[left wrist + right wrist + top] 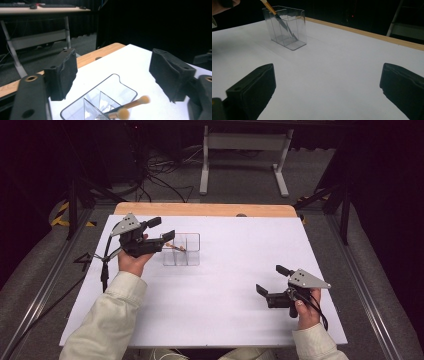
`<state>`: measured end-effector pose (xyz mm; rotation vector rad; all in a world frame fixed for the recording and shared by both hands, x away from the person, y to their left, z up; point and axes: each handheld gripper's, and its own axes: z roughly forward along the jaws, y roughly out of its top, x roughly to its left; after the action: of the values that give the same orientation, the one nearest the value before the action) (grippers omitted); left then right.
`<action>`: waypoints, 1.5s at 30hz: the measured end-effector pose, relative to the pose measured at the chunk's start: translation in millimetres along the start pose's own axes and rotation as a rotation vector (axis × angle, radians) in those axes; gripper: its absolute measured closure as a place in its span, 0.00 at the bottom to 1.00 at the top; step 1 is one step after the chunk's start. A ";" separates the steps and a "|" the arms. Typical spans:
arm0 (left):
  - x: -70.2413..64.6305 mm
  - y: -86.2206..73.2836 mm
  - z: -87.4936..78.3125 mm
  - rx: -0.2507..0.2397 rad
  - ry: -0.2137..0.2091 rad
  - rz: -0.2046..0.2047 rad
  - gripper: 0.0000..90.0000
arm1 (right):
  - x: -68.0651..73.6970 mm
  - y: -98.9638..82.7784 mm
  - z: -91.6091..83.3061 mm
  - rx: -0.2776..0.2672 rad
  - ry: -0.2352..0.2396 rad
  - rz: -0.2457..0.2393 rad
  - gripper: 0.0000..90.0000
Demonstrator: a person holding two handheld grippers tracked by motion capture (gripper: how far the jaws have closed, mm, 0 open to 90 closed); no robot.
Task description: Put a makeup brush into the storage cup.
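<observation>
**Brush dropped in the organizer, left tool backing off**

I see the wooden-handled brush [130, 106] leaning inside the clear divided organizer [192, 251], handle poking over its rim; my left tool [159, 231] hovers beside that organizer, jaws spread and empty; my right tool [272, 284] sits well apart from it, spread too; I judge a careless withdrawal could clip the handle and topple the light organizer on the tabletop [225, 310].

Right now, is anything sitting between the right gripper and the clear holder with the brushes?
Nothing visible. Between the right gripper and the holder lies bare white table. The left gripper, jaws open, is at the holder's far side, near the brushes.
</observation>
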<state>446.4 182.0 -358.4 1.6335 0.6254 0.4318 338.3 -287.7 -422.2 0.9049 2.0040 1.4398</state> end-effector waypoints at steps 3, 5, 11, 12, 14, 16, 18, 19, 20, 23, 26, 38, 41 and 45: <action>-6.3 -0.1 -11.9 -0.017 -0.007 0.006 0.21 | -1.4 0.8 -0.2 -0.002 -0.004 0.007 0.01; -10.1 -0.5 -18.1 -0.015 -0.009 0.011 0.18 | -2.5 1.4 -0.2 -0.005 -0.007 0.009 0.01; -22.0 -4.2 -34.1 -0.013 -0.006 0.034 0.12 | -6.8 3.9 -1.1 -0.013 -0.010 0.025 0.01; -23.9 -4.8 -36.4 -0.012 -0.006 0.039 0.11 | -7.1 4.2 -1.4 -0.014 -0.010 0.030 0.01; -28.0 -7.0 -40.8 -0.017 -0.007 0.047 0.09 | -7.6 4.9 -2.0 -0.018 -0.003 0.024 0.01; -31.1 -9.6 -44.6 -0.010 -0.013 0.050 0.07 | -7.7 5.9 -2.5 -0.014 0.004 0.016 0.01; -33.5 -12.5 -47.9 -0.010 -0.023 0.050 0.05 | -8.4 6.4 -2.6 -0.020 0.012 0.018 0.01; -34.7 -14.2 -49.9 -0.004 -0.030 0.050 0.05 | -8.9 6.7 -2.7 -0.020 0.017 0.019 0.01; -35.5 -15.6 -50.7 -0.007 -0.034 0.046 0.04 | -9.3 7.0 -3.1 -0.022 0.019 0.020 0.01; -38.5 -20.8 -54.1 -0.016 -0.042 0.037 0.04 | -10.2 7.7 -3.6 -0.024 0.029 0.025 0.02; -41.0 -23.2 -57.4 -0.005 -0.044 0.039 0.03 | -9.9 8.1 -4.5 -0.022 0.045 0.017 0.02; -42.6 -44.3 -82.9 -0.021 -0.029 -0.003 0.03 | -13.6 9.2 -8.3 -0.037 0.084 0.019 0.03; -42.1 -50.0 -89.1 -0.024 -0.027 -0.010 0.03 | -15.2 9.0 -8.9 -0.039 0.082 0.022 0.03; -42.2 -59.8 -95.8 -0.018 -0.010 0.002 0.03 | -16.0 8.7 -9.9 -0.037 0.085 0.022 0.03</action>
<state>346.3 235.4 -399.1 1.6179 0.6109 0.4289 343.4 -304.0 -410.5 0.8662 2.0267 1.5463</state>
